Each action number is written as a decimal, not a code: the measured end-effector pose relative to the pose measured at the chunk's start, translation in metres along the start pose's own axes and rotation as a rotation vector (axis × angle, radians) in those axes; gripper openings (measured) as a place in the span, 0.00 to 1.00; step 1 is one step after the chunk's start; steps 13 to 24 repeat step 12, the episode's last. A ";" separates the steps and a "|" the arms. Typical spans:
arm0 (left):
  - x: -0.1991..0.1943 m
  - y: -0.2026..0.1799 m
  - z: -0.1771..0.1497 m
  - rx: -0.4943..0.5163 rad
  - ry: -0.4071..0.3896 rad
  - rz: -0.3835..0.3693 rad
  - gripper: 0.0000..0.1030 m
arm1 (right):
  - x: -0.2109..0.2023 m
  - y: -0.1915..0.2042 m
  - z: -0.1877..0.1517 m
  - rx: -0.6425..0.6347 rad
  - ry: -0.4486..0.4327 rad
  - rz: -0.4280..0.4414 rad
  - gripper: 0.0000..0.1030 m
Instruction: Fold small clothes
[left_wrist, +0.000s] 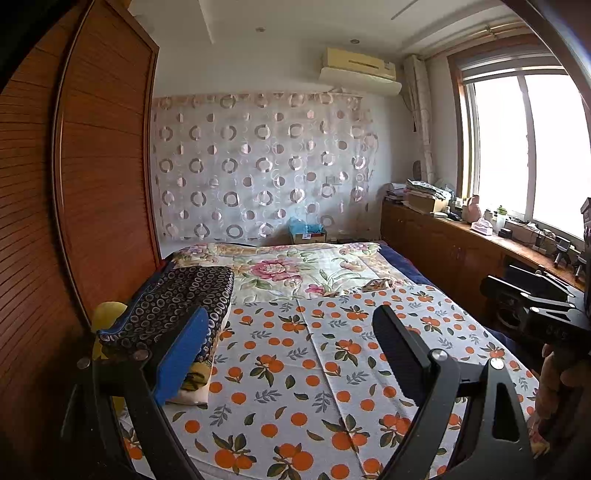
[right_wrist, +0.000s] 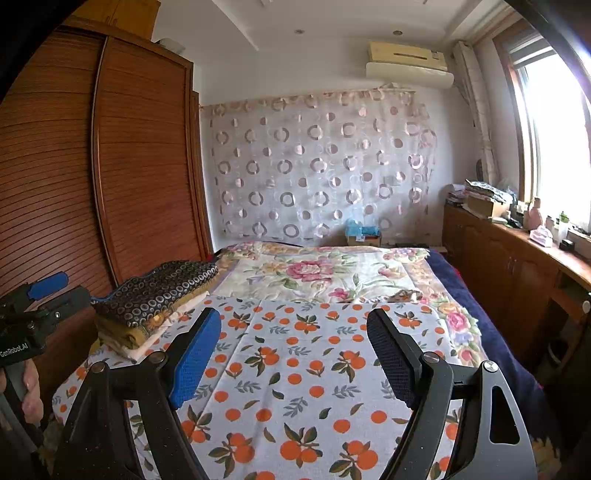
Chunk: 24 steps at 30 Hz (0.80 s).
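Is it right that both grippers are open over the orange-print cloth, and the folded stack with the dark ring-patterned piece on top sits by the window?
Not quite. The folded stack sits on the bed's wardrobe side, opposite the window, as the right wrist view shows. The rest holds: the left gripper and right gripper are both open over the orange-print cloth.

The left gripper (left_wrist: 291, 339) is hovering with its jaws standing wide apart, nothing between them, pointing slightly downward. The right gripper (right_wrist: 293, 339) is hovering the same way, jaws wide and empty, tilted a little down. The right hand (left_wrist: 554, 384) is wrapping its handle at the left view's right edge; the left hand (right_wrist: 31, 387) is gripping its handle at the right view's left edge.
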<state>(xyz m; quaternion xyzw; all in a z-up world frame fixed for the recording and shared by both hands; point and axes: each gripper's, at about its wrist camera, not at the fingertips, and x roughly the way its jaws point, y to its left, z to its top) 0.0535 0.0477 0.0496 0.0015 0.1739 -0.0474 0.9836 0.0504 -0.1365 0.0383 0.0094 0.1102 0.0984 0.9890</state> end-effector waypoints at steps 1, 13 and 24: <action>0.000 -0.001 -0.002 -0.001 0.000 -0.002 0.88 | 0.000 0.001 -0.001 0.001 -0.001 -0.002 0.80; 0.000 -0.002 -0.002 0.000 -0.001 0.000 0.88 | -0.001 -0.004 0.001 -0.001 -0.001 0.002 0.80; 0.000 -0.002 -0.002 0.000 -0.001 0.000 0.88 | -0.001 -0.004 0.001 -0.001 -0.001 0.002 0.80</action>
